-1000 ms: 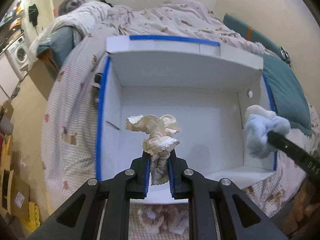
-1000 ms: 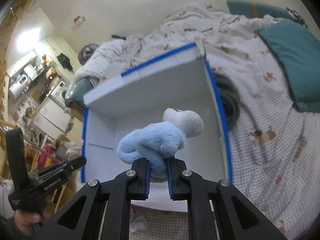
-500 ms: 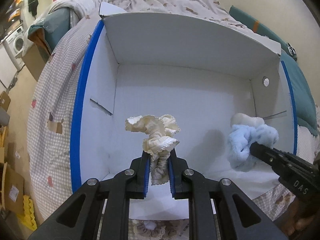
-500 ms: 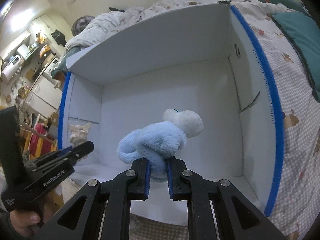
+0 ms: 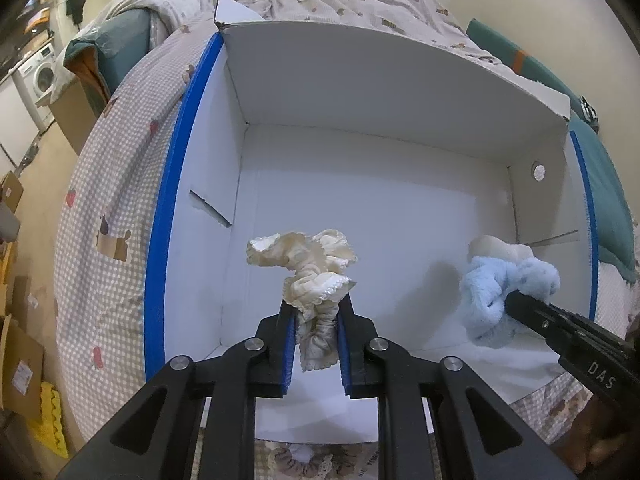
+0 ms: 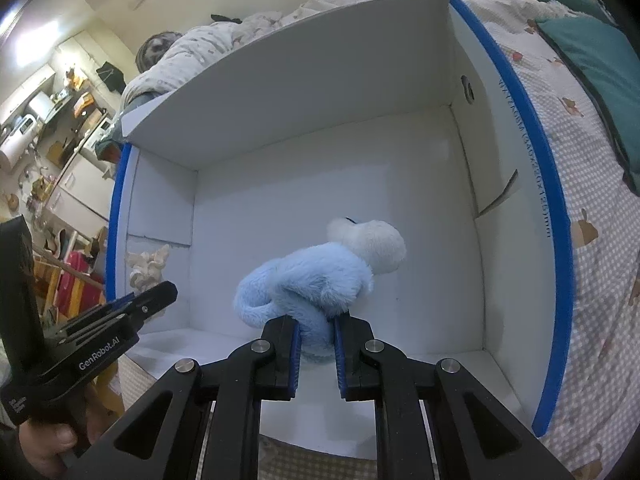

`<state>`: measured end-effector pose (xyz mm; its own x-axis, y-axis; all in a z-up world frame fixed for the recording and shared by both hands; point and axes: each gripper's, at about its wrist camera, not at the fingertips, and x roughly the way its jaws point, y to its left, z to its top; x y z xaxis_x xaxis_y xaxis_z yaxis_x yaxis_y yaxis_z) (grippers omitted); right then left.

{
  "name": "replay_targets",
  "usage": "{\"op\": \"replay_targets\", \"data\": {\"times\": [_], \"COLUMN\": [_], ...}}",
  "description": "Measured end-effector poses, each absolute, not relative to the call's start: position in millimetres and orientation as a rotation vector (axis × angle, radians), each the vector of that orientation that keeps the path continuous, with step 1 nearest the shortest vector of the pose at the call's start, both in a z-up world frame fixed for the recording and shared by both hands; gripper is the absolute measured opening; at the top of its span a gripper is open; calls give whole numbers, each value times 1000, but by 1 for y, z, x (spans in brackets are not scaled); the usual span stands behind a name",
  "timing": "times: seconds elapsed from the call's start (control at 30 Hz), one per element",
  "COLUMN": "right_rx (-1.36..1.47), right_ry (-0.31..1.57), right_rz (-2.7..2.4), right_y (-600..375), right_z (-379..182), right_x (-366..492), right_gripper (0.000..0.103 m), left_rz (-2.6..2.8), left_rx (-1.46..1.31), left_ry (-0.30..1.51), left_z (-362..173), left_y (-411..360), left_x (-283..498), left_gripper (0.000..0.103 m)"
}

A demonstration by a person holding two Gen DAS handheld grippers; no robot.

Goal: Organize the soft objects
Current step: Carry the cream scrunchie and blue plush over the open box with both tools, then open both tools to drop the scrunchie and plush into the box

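Observation:
My left gripper (image 5: 316,312) is shut on a cream frilly scrunchie (image 5: 308,268) and holds it inside the open white box (image 5: 360,128) with blue-edged rims, over the box's near left part. My right gripper (image 6: 316,324) is shut on a fluffy light-blue scrunchie (image 6: 316,276) with a white puff and holds it inside the same box, over the near right part. The blue scrunchie also shows in the left wrist view (image 5: 504,284), and the cream one in the right wrist view (image 6: 148,266). The box floor under both is bare white.
The box sits on a bed with a checked, bear-print cover (image 5: 116,216). A teal pillow (image 6: 596,60) lies to the right. A beige scrunchie (image 5: 304,460) lies on the cover before the box's near wall. Cardboard boxes and a washing machine (image 5: 40,80) stand left of the bed.
Both grippers have moved forward and down into the box with their scrunchies still held. The box now fills both views.

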<state>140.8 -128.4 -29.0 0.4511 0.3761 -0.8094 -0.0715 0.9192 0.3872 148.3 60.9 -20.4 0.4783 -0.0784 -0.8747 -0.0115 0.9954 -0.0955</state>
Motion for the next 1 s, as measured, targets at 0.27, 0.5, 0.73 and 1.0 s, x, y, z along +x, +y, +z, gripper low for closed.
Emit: {"op": "replay_targets", "data": {"times": [0.27,0.5,0.73,1.0], "right_rx": [332,350,374,300], "right_ry": [1059,1040,996,915], "right_rz": [283,282,254,271], "right_y": [-133,-138,-144,-148], "right_z": [-26,-22,-14,8], "right_x": [136,133,131,110], "right_gripper": [15,21,76,77], "left_rz": [-42,-34,-23,-40], "left_rx": [-79,-92,-88,-67], "left_ry": [1048,1021,1010,961], "left_z": [-13,-6,-2,13], "left_y": [60,64,66,63], "left_x": [143,140,139,120], "left_gripper": [43,60,61,61]}}
